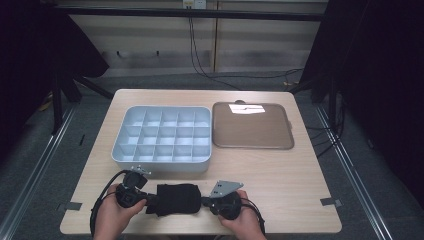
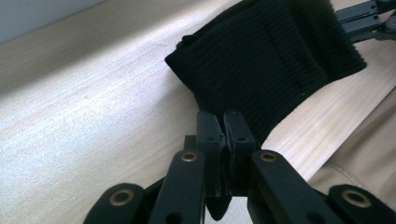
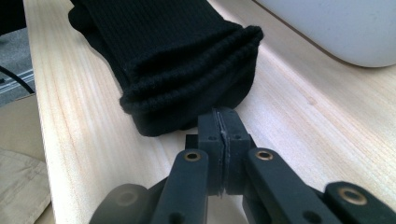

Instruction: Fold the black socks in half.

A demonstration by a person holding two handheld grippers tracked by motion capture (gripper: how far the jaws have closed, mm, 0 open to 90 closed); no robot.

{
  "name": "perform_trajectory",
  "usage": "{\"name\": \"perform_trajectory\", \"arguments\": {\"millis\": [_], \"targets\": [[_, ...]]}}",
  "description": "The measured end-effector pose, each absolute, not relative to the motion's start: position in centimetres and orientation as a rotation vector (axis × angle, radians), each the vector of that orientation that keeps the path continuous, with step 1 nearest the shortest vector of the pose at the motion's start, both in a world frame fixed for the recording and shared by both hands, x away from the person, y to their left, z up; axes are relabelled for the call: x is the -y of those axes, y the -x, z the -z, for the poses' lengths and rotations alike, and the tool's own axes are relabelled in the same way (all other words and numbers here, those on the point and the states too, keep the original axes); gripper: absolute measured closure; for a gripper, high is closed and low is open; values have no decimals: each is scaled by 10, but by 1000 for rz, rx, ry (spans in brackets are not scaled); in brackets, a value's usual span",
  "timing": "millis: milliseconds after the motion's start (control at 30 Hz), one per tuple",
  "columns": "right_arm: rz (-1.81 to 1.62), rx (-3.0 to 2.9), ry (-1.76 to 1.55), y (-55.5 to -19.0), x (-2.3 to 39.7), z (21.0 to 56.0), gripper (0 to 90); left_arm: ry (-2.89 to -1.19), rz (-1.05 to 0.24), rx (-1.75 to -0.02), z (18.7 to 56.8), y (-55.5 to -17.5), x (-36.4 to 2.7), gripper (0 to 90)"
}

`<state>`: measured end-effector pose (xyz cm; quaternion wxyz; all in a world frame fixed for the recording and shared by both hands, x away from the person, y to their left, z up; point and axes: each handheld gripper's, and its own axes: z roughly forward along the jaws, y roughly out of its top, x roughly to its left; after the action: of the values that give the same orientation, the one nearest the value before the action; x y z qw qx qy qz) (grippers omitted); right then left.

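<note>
The folded black sock (image 1: 176,199) lies at the table's (image 1: 280,170) near edge, pinched at opposite ends by your closed left gripper (image 1: 148,200) and right gripper (image 1: 205,202), so it's gripped but not yet carried to the empty grey compartment organizer (image 1: 161,159).

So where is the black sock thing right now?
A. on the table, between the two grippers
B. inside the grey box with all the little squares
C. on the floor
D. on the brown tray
A: the folded black sock lies on the wooden table near its front edge, with the left gripper at one end and the right gripper at the other.
</note>
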<state>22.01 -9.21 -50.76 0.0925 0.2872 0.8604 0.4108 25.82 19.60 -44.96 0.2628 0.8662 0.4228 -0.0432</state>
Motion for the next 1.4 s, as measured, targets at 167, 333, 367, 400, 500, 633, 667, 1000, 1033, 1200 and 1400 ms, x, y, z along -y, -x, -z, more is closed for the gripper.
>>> {"name": "perform_trajectory", "arguments": {"millis": [167, 333, 367, 400, 500, 633, 667, 1000, 1033, 1200, 1400], "targets": [[-1219, -2554, -854, -220, 92, 508, 892, -2338, 117, -1139, 448, -258, -194, 868], [-1220, -2554, -854, -220, 92, 508, 891, -2333, 113, -1134, 446, -258, -193, 868], [-1219, -2554, -854, -220, 92, 508, 892, -2339, 110, -1127, 445, -258, -193, 868], [-1219, -2553, -853, -220, 92, 508, 891, -2339, 111, -1123, 445, -258, -192, 868], [-1219, -2553, -855, -220, 92, 508, 892, -2339, 110, -1119, 444, -258, -191, 868], [-1219, -2553, -853, -220, 92, 508, 892, -2335, 111, -1124, 443, -257, -190, 868], [-1220, -2554, -853, -220, 92, 508, 893, -2337, 110, -1117, 443, -258, -190, 868], [-1221, -2557, -854, -220, 92, 508, 897, -2331, 119, -1109, 439, -257, -186, 868], [-1221, -2557, -853, -220, 92, 508, 898, -2330, 121, -1104, 438, -257, -185, 868], [-1222, -2558, -856, -220, 92, 508, 900, -2333, 131, -1085, 436, -258, -180, 868], [-1223, -2559, -857, -220, 92, 508, 900, -2344, 141, -1064, 433, -258, -173, 868]]}}
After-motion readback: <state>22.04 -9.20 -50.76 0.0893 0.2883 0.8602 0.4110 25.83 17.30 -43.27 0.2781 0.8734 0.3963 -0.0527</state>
